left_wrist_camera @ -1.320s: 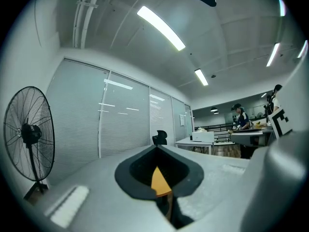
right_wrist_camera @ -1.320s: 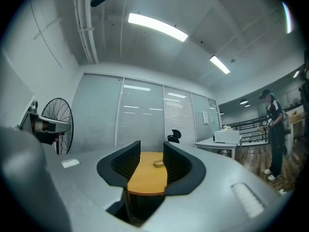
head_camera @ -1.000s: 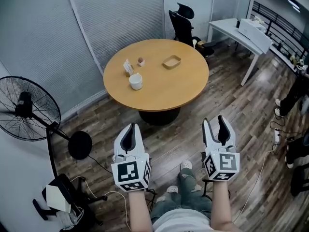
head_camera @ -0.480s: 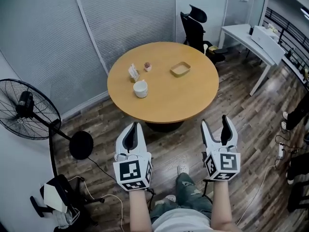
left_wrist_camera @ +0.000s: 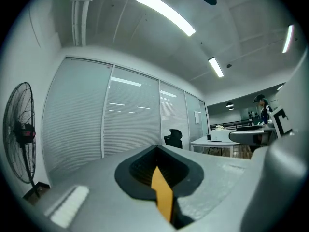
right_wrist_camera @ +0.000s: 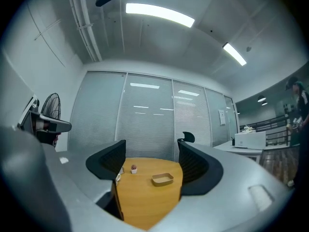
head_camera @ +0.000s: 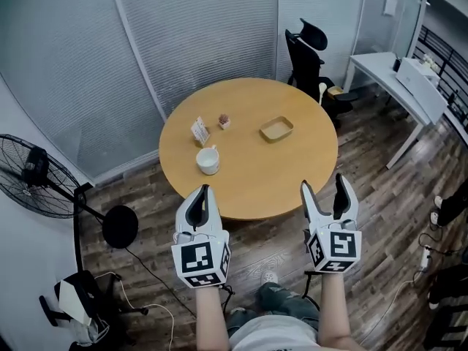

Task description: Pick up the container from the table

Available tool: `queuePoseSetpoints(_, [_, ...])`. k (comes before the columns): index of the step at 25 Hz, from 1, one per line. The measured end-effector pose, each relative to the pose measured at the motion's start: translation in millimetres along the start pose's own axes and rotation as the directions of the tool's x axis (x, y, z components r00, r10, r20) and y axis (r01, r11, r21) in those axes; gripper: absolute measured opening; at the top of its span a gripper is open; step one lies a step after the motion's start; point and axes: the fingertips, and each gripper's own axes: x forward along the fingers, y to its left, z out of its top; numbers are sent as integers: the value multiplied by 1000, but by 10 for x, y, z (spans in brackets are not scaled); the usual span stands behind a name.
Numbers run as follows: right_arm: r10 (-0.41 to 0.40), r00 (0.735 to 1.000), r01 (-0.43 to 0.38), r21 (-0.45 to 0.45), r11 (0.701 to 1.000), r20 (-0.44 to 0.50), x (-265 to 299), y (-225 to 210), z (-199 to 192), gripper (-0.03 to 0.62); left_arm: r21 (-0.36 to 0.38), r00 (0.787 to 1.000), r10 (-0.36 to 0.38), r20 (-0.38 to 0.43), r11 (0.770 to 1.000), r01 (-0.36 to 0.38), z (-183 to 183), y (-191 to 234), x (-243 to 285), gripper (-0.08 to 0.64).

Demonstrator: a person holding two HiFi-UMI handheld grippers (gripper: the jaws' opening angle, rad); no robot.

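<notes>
The container [head_camera: 277, 129] is a shallow tan tray on the right half of the round wooden table [head_camera: 248, 181]. It also shows between the right jaws as the container [right_wrist_camera: 162, 179] on the table [right_wrist_camera: 145, 202]. My left gripper [head_camera: 199, 205] is held over the floor before the table's near edge, jaws shut with nothing in them. In its own view the left gripper [left_wrist_camera: 159, 178] leaves only a thin slit. My right gripper [head_camera: 327, 194] is open and empty, level with the table's near right edge. The right gripper [right_wrist_camera: 150, 166] points at the container, well short of it.
A white mug [head_camera: 208, 160], a card holder [head_camera: 199, 131] and a tiny potted plant [head_camera: 224, 121] stand on the table's left half. A standing fan [head_camera: 33, 178] is at the left. A black office chair [head_camera: 311, 50] and a white desk [head_camera: 395, 79] lie beyond the table.
The table has come nearer in the head view. Both grippers now reach its near edge, and neither has changed its jaws.
</notes>
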Motion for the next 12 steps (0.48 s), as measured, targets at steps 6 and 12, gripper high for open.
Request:
queuePoseSetpoints(6, [47, 999, -47, -15, 999, -24, 525, -251, -91, 367, -1, 1000, 27, -2, 1000, -27, -9, -145, 495, 1])
queuePoseSetpoints(12, [79, 995, -79, -3, 997, -55, 832, -374, -248, 367, 2, 998, 65, -16, 998, -65, -64, -134, 784, 1])
